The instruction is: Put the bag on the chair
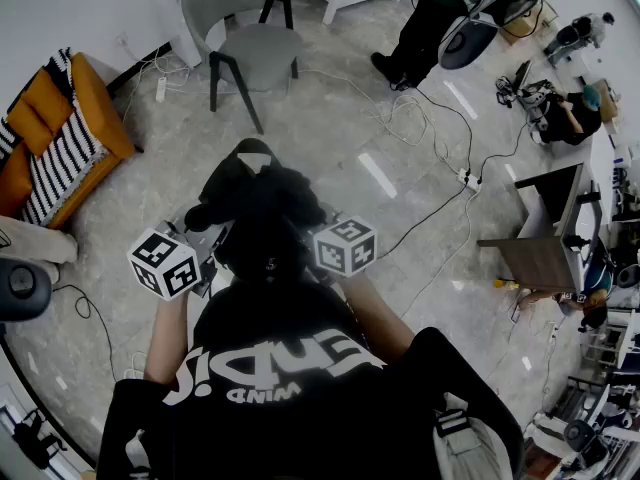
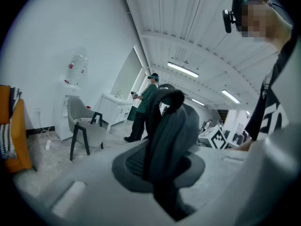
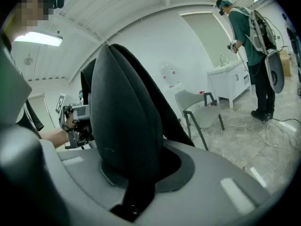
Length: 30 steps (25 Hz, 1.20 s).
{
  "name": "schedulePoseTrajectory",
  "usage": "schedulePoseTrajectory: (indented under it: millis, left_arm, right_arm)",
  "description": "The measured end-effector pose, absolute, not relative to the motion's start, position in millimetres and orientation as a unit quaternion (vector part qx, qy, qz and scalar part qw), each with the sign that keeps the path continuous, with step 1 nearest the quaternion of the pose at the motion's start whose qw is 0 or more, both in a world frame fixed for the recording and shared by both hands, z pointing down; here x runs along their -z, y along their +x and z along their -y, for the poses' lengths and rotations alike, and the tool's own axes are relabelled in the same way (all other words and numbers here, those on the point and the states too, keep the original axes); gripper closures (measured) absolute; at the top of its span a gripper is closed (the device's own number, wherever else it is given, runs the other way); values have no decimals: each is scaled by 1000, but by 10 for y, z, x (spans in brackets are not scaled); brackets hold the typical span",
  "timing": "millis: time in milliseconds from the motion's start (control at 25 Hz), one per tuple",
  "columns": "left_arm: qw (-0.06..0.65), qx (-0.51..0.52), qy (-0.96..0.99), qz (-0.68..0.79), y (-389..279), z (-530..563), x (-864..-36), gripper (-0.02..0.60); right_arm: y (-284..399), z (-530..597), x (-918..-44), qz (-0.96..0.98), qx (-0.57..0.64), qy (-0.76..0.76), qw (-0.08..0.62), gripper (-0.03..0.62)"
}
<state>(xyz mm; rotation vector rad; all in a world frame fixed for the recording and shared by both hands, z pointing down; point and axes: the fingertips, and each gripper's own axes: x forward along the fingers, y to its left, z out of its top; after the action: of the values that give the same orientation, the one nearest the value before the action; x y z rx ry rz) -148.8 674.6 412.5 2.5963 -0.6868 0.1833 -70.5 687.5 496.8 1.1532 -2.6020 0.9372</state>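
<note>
Your left gripper [image 2: 162, 171] is closed on the bag [image 1: 262, 203]. A dark folded band of its fabric rises from between the jaws, and the pads press it on both sides.

Your right gripper [image 3: 134, 173] is likewise clamped on the bag. A broad rounded fold of black fabric stands up between its jaws, and a narrow tail hangs out below them.

In the head view, the bag is carried between the two grippers, just ahead of your chest.

The chair [image 1: 255, 48], grey with dark legs, stands well ahead of both grippers, and the bag is not on it. From the left gripper it lies beyond the jaws and to their left. From the right gripper it lies beyond the jaws and to their right.

Another person [image 1: 425, 18] stands farther off, to the right of the chair and near a white cabinet [image 3: 230, 81]. Cables [image 1: 410, 118] lie on the floor ahead of the right gripper. An orange armchair [image 1: 60, 133] with a striped cushion sits well off to the left of the left gripper.
</note>
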Motion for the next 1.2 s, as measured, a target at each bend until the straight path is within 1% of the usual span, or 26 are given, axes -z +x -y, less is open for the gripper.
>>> schedulePoseTrajectory:
  millis: [680, 1200]
  left_arm:
    - [229, -75, 947, 211, -1914, -6356, -4201, 529]
    - [217, -79, 949, 216, -1918, -5485, -4203, 529]
  right_arm:
    - [-1167, -6502, -5045, 848, -331, 411, 47, 531]
    - [-1179, -5640, -5064, 850, -338, 402, 48, 531]
